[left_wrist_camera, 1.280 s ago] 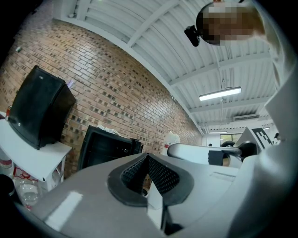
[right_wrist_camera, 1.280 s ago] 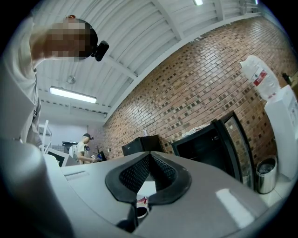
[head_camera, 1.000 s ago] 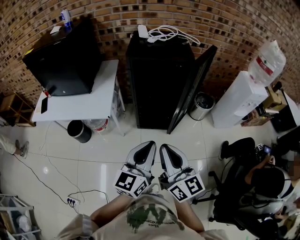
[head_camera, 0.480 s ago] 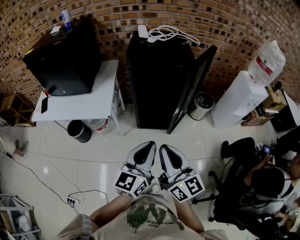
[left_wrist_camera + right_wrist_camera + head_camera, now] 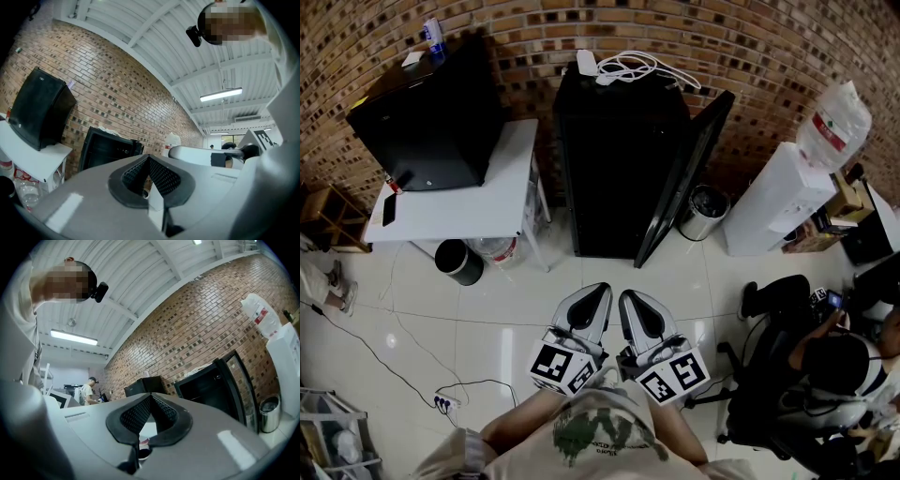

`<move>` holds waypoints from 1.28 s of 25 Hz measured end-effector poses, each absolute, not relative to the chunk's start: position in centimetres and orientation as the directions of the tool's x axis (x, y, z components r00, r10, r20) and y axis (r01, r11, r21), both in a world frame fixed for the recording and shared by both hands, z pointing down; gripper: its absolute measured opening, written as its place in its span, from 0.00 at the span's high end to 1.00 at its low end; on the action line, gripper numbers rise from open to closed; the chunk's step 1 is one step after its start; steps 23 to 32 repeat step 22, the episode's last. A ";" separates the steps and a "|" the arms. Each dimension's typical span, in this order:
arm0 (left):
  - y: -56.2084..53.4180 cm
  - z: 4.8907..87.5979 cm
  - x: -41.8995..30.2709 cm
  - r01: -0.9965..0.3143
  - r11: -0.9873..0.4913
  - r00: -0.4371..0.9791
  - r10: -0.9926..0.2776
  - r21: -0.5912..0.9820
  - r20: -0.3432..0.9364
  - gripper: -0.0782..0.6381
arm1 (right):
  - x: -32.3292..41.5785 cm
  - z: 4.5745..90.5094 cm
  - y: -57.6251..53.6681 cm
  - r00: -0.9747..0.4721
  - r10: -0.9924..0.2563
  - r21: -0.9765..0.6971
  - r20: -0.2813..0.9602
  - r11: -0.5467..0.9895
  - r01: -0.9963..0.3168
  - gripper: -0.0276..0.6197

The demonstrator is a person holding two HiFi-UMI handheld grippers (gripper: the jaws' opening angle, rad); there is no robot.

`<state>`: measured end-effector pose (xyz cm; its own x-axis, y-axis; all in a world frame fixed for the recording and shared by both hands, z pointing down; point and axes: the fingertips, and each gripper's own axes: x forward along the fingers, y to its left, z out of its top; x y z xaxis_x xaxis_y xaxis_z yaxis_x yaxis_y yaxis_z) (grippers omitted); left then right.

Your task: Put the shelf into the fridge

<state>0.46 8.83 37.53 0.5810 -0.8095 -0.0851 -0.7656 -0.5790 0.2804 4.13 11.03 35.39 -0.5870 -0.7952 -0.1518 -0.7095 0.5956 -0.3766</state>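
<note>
A black fridge (image 5: pixel 619 169) stands against the brick wall with its door (image 5: pixel 684 178) swung open to the right, and its inside is dark. I cannot pick out a shelf in any view. My left gripper (image 5: pixel 600 289) and right gripper (image 5: pixel 628 294) are held side by side close to my chest, above the tiled floor and well short of the fridge. Both are shut with nothing in them. In the left gripper view the jaws (image 5: pixel 148 157) point toward the fridge (image 5: pixel 105 150). The right gripper (image 5: pixel 150 396) faces the fridge (image 5: pixel 206 387) and its door (image 5: pixel 240 385).
A white table (image 5: pixel 459 202) left of the fridge carries a large black box (image 5: pixel 431 112). A black bin (image 5: pixel 457 262) sits under it. A steel bin (image 5: pixel 705 208) and a water dispenser (image 5: pixel 778 197) stand to the right. A person sits on a chair (image 5: pixel 825 375). Cables (image 5: pixel 441 398) lie on the floor.
</note>
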 end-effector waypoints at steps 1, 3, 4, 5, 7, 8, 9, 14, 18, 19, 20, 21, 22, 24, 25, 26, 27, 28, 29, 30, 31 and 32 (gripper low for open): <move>8.8 37.5 0.5 -0.766 -0.579 0.581 -0.810 0.280 -0.085 0.93 | 4.1 35.4 11.1 -0.588 -0.795 -0.374 -0.153 0.597 -0.710 0.96; 8.8 37.6 0.4 -0.766 -0.578 0.580 -0.810 0.281 -0.086 0.93 | 4.1 35.3 11.1 -0.589 -0.794 -0.365 -0.153 0.599 -0.712 0.96; 8.8 37.6 0.4 -0.766 -0.579 0.580 -0.810 0.281 -0.086 0.93 | 4.0 35.3 11.1 -0.589 -0.793 -0.361 -0.153 0.600 -0.714 0.96; 8.8 37.7 0.4 -0.766 -0.579 0.581 -0.810 0.281 -0.086 0.93 | 3.9 35.3 11.1 -0.590 -0.793 -0.357 -0.152 0.601 -0.715 0.96; 8.8 37.7 0.3 -0.765 -0.579 0.581 -0.809 0.281 -0.086 0.93 | 3.7 35.3 11.2 -0.592 -0.792 -0.353 -0.152 0.603 -0.716 0.96; 8.8 37.7 0.2 -0.765 -0.580 0.582 -0.809 0.281 -0.085 0.93 | 3.6 35.3 11.2 -0.592 -0.791 -0.351 -0.152 0.603 -0.716 0.96; 8.8 37.7 0.1 -0.765 -0.580 0.582 -0.809 0.280 -0.085 0.93 | 3.5 35.3 11.2 -0.592 -0.791 -0.349 -0.152 0.604 -0.717 0.96; 8.9 37.7 0.0 -0.766 -0.580 0.581 -0.809 0.278 -0.086 0.93 | 3.4 35.2 11.3 -0.592 -0.792 -0.343 -0.149 0.603 -0.721 0.96; 8.9 37.5 -0.1 -0.762 -0.582 0.584 -0.807 0.284 -0.086 0.93 | 3.1 35.2 11.3 -0.591 -0.793 -0.343 -0.149 0.602 -0.721 0.96; 8.9 37.5 -0.2 -0.761 -0.582 0.585 -0.806 0.286 -0.085 0.93 | 3.1 35.2 11.3 -0.591 -0.793 -0.343 -0.148 0.601 -0.721 0.96; 8.9 37.5 -0.2 -0.760 -0.583 0.586 -0.806 0.288 -0.085 0.93 | 3.0 35.2 11.3 -0.591 -0.793 -0.344 -0.146 0.601 -0.722 0.96; 8.9 37.5 -0.3 -0.759 -0.583 0.587 -0.805 0.289 -0.084 0.93 | 2.9 35.2 11.3 -0.591 -0.793 -0.344 -0.145 0.601 -0.722 0.96; 8.9 37.5 -0.4 -0.759 -0.584 0.587 -0.805 0.290 -0.083 0.93 | 2.8 35.2 11.3 -0.591 -0.794 -0.344 -0.143 0.600 -0.722 0.96; 8.9 37.5 -0.4 -0.759 -0.584 0.587 -0.805 0.290 -0.083 0.93 | 2.8 35.2 11.3 -0.591 -0.794 -0.344 -0.143 0.600 -0.722 0.96; 8.9 37.5 -0.4 -0.759 -0.584 0.587 -0.805 0.290 -0.083 0.93 | 2.8 35.2 11.3 -0.591 -0.794 -0.344 -0.143 0.600 -0.722 0.96; 8.9 37.5 -0.4 -0.759 -0.584 0.587 -0.805 0.290 -0.083 0.93 | 2.8 35.2 11.3 -0.591 -0.794 -0.344 -0.143 0.600 -0.722 0.96; 8.9 37.5 -0.4 -0.759 -0.584 0.587 -0.805 0.290 -0.083 0.93 | 2.8 35.2 11.3 -0.591 -0.794 -0.344 -0.143 0.600 -0.722 0.96; 8.9 37.5 -0.4 -0.759 -0.584 0.587 -0.805 0.290 -0.083 0.93 | 2.8 35.2 11.3 -0.591 -0.794 -0.344 -0.143 0.600 -0.722 0.96; 8.9 37.5 -0.4 -0.759 -0.584 0.587 -0.805 0.290 -0.083 0.93 | 2.8 35.2 11.3 -0.591 -0.794 -0.344 -0.143 0.600 -0.722 0.96; 8.9 37.5 -0.4 -0.759 -0.584 0.587 -0.805 0.290 -0.083 0.93 | 2.8 35.2 11.3 -0.591 -0.794 -0.344 -0.143 0.600 -0.722 0.96; 8.9 37.5 -0.4 -0.759 -0.584 0.587 -0.805 0.290 -0.083 0.93 | 2.8 35.2 11.3 -0.591 -0.794 -0.344 -0.143 0.600 -0.722 0.96; 8.9 37.5 -0.4 -0.759 -0.584 0.587 -0.805 0.290 -0.083 0.93 | 2.8 35.2 11.3 -0.591 -0.794 -0.344 -0.143 0.600 -0.722 0.96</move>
